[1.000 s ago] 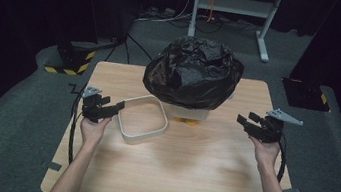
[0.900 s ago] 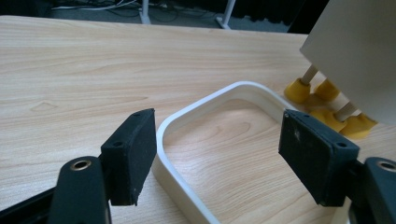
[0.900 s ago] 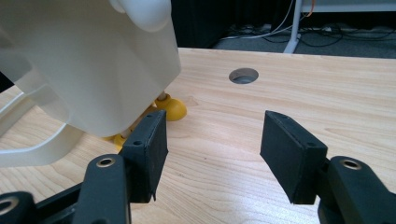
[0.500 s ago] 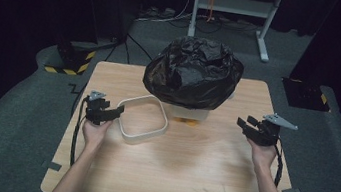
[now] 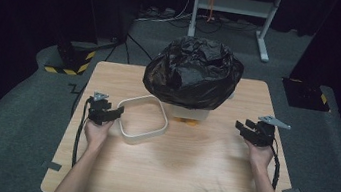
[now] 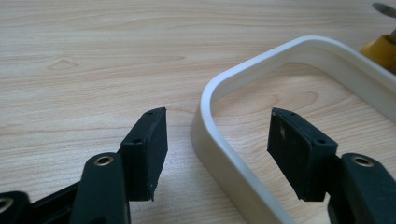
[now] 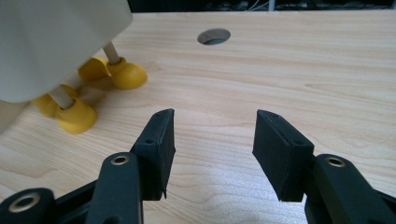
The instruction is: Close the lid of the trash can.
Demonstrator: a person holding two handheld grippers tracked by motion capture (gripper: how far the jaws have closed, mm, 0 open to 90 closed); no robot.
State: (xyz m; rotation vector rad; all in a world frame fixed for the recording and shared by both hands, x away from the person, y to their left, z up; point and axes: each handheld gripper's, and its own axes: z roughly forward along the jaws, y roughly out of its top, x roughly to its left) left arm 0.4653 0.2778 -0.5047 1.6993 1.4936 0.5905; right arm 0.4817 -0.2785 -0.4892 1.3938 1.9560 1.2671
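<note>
Both tongs stand spread and empty. Left gripper [image 6: 212,140] straddles the near wall of the cream rounded-square plastic frame [image 5: 142,119], which lies flat on the light wooden table [image 5: 172,177] beside a white bin on yellow feet [image 7: 51,46] wearing a crumpled black plastic bag [image 5: 192,71]. That frame looks light, stiff and smooth; its thin wall seems the natural grip. Right gripper [image 7: 212,140] hovers low over bare wood, forearm straight.
</note>
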